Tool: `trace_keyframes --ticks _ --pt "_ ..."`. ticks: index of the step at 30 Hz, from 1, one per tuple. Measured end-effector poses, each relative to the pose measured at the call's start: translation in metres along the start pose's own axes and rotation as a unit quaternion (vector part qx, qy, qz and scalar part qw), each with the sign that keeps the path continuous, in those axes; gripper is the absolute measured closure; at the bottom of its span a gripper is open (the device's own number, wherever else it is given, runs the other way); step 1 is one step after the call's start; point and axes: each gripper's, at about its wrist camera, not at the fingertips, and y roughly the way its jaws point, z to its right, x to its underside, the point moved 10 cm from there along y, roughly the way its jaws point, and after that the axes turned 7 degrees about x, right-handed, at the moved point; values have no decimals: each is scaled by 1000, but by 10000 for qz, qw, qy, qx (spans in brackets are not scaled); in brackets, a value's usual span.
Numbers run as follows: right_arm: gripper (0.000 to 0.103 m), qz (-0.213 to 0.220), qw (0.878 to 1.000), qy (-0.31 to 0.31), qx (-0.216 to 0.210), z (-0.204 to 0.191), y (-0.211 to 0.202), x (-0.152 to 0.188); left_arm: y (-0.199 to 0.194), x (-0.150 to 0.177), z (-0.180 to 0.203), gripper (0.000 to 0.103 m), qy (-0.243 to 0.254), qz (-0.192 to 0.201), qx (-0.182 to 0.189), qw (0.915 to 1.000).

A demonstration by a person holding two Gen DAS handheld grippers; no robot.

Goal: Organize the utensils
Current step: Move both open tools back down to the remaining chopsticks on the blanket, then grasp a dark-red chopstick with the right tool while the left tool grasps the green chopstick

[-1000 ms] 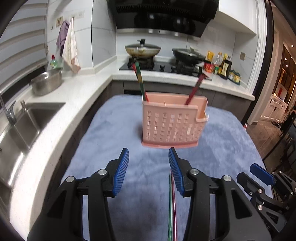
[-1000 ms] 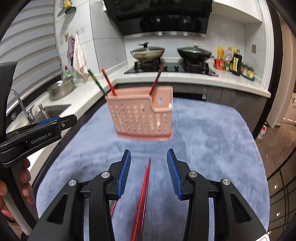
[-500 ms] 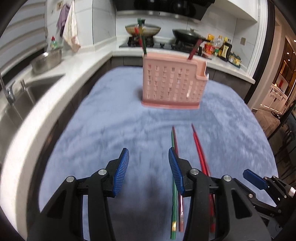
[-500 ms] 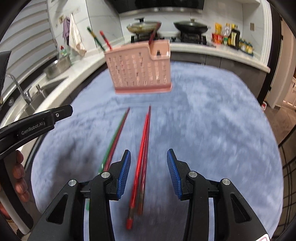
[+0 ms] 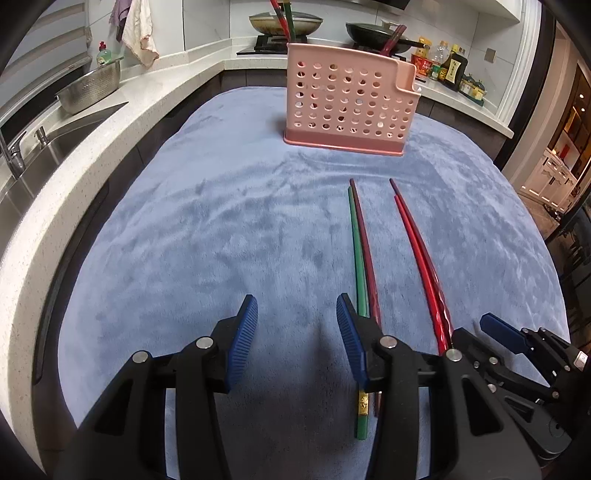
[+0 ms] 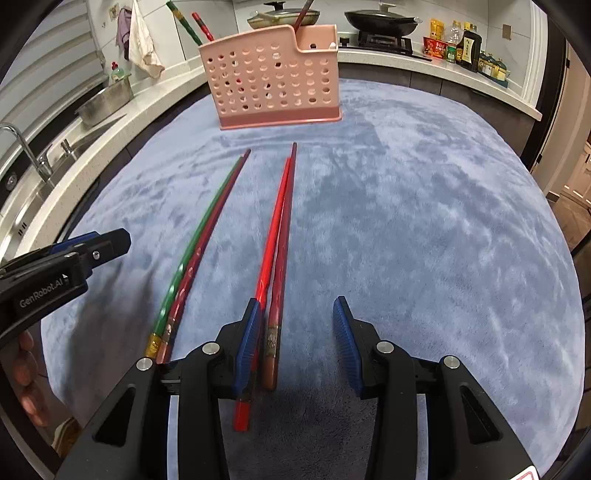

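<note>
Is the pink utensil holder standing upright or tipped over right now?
Upright. The pink holder rests flat on its base on the blue cloth, and chopsticks stick up out of its top.

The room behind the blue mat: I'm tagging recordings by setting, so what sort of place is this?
A home kitchen, most likely: a gas stove with pans, a steel sink with a faucet, and sauce bottles lined up on the white counter.
</note>
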Motion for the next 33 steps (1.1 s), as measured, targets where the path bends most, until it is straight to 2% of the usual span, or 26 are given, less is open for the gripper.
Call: trace_keyframes --ticks 16,19,21,27,33 --pt "69 -47 9999 -95 117 3 13 10 3 16 4 61 17 -195 66 9998" --pt "77 -38 9999 -96 128 5 12 11 0 21 6 60 27 -237 136 9996" --pt "83 -43 9999 -85 118 6 11 12 0 26 9 57 64 -303 207 9993" --pt "95 -58 9999 -57 87 8 8 15 2 37 20 55 184 -471 357 9981" --pt "95 -59 9999 -56 92 8 7 16 15 53 31 56 275 -839 545 9946"
